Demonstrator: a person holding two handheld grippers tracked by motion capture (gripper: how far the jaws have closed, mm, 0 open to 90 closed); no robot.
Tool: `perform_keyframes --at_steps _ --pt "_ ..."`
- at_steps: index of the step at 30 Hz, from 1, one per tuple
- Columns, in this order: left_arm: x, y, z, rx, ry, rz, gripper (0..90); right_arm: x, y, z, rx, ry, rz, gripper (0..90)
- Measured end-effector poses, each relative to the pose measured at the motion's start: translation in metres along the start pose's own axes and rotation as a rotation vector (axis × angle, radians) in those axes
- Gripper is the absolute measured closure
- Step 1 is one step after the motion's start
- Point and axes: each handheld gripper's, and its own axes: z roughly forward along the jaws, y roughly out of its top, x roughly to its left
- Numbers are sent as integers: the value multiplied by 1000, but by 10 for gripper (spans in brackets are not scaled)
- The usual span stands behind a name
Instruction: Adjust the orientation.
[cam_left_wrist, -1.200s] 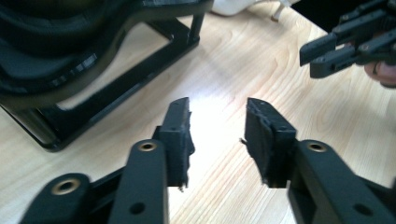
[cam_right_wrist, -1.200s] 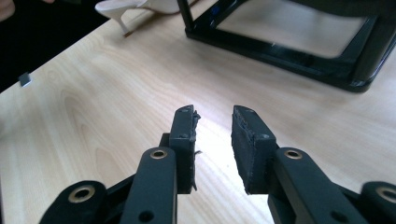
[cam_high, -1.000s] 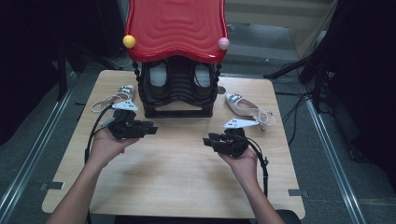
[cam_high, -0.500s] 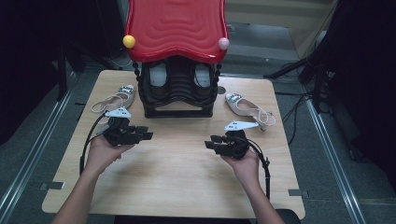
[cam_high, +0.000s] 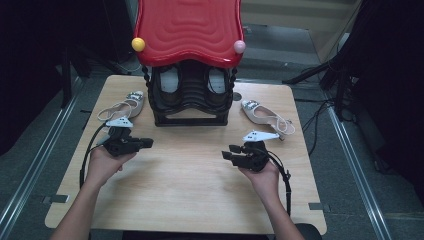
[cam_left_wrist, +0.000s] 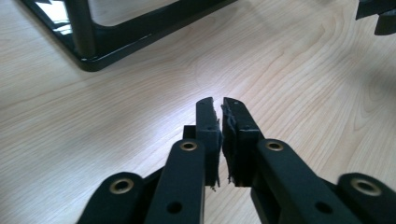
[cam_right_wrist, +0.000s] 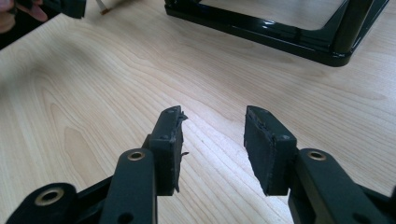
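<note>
The left gripper (cam_left_wrist: 220, 105) has its 2 jaws almost together, with just a thin crack between them and nothing in it. They have just been closing. The right gripper (cam_right_wrist: 212, 122) has its 2 jaws apart, and only bare wood shows in the gap. They have just been opening a bit. Both grippers hang low over the table (cam_high: 200, 200) and hold nothing.

In the high view, the left gripper (cam_high: 146, 143) sits near the left front corner of the rack (cam_high: 190, 92). The right gripper (cam_high: 227, 154) sits near the front right corner. The 2 point toward each other, with open table between them.

The rack is black with a wavy red top (cam_high: 189, 30). A yellow ball (cam_high: 138, 44) and a pink ball (cam_high: 239, 46) stick out at its front corners. Inside the rack, 2 shoes (cam_high: 170, 80) seem to be tucked in side by side, but it is dark in there and hard to tell.

A left shoe (cam_high: 125, 104) lies on the table just beside the rack, close behind the left gripper. A right shoe (cam_high: 265, 116) lies on the other side, near the right gripper.

The job looks like putting shoes in the rack. It seems about halfway done: 2 are in, and 2 are not yet picked up. Each gripper has 1 shoe close by to grab.
</note>
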Motion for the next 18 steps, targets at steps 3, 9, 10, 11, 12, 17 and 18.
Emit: perform_keyframes --at_steps 3,9,10,11,12,17,18 --pt "4 -2 -5 -9 20 1 873 0 -1 1 12 -13 -2 565" --pt "18 -8 -15 -18 43 -30 875 -2 -2 3 15 -13 6 566" --pt "20 -9 -18 -23 51 -36 875 -3 -2 4 15 -10 4 566" --pt "22 -11 -20 -25 52 -43 875 -3 -2 5 19 -8 3 566" --pt "25 -13 -23 -28 62 -52 873 -3 -2 6 22 -8 3 565" --pt "36 -22 -37 -50 99 -94 872 -6 1 10 29 10 16 561" --pt "39 -24 -40 -52 99 -103 872 -6 2 11 30 10 17 561"
